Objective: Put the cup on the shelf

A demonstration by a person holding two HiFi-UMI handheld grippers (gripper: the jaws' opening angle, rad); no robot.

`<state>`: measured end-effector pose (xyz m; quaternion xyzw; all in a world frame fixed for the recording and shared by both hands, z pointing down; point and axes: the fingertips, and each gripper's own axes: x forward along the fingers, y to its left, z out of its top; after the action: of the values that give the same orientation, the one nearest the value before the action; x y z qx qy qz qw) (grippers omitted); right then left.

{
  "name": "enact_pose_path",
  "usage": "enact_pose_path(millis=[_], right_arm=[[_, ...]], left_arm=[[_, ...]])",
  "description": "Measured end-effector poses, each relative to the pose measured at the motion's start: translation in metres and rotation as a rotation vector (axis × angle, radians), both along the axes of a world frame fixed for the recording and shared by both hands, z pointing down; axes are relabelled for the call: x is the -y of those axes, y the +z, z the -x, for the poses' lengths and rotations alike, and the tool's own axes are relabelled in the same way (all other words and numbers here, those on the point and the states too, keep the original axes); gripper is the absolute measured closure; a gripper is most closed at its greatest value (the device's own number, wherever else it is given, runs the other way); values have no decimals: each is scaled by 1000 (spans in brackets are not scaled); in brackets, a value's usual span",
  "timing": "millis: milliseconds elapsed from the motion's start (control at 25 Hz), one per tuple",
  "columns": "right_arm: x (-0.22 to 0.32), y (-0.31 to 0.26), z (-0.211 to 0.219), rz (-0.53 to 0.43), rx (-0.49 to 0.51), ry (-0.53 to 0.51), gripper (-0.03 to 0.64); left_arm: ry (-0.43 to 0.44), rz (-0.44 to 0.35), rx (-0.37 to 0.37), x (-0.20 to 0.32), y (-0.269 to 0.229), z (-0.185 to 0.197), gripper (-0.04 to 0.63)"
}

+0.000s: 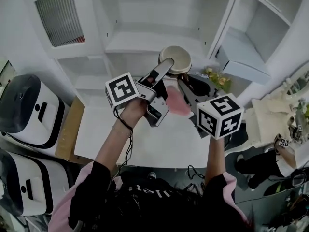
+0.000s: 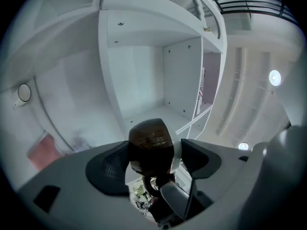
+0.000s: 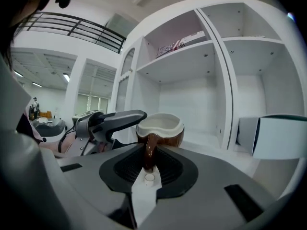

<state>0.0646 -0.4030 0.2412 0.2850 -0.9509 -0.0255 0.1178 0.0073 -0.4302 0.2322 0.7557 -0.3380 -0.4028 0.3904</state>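
The cup (image 1: pixel 175 58), brown outside and cream inside, hangs in front of the white shelf unit (image 1: pixel 145 41). My right gripper (image 1: pixel 186 81) is shut on its brown handle (image 3: pixel 149 150), with the bowl (image 3: pixel 160 127) upright just past the jaws. My left gripper (image 1: pixel 168 65) reaches in from the left, one finger (image 3: pixel 115 120) lying against the rim. In the left gripper view the cup's brown underside (image 2: pixel 151 147) fills the space between the pads (image 2: pixel 108 169), and the left gripper (image 2: pixel 153 159) looks shut on the body. An empty shelf bay (image 2: pixel 148 113) lies straight ahead.
A pink cloth (image 1: pixel 176 103) lies on the white table (image 1: pixel 145 146) below the grippers. Flowers (image 1: pixel 217 78) stand at the right. A pale box (image 3: pixel 280 135) sits in the right-hand bay. White appliances (image 1: pixel 29 110) are at the left, and another person (image 1: pixel 285 153) at the right edge.
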Motion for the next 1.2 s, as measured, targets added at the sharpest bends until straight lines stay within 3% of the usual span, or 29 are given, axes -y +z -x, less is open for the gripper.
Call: enact_pose_path(millis=[240,520,720,840,1040,1200], right_arm=[[37,-26,10,-14,-30,-15,522],[70,-36,30,12,-76,14,523],[109,-50,38,44,-62,56,532],[121,-56,43,62,-61,80,532],[126,-54,44,98,-2,117,532],[138,-59,44,143,89,151,534]], left_arm=[[-7,19,2,36,-23,11,255],[24,136,-24,70,-25,30,255],[43,246,-86,106,-28,37,255],[47,274,-86,117,-34,44,255],[40,318,-132,120,-29,47,255],[54,302,-132,122,-31,46,255]])
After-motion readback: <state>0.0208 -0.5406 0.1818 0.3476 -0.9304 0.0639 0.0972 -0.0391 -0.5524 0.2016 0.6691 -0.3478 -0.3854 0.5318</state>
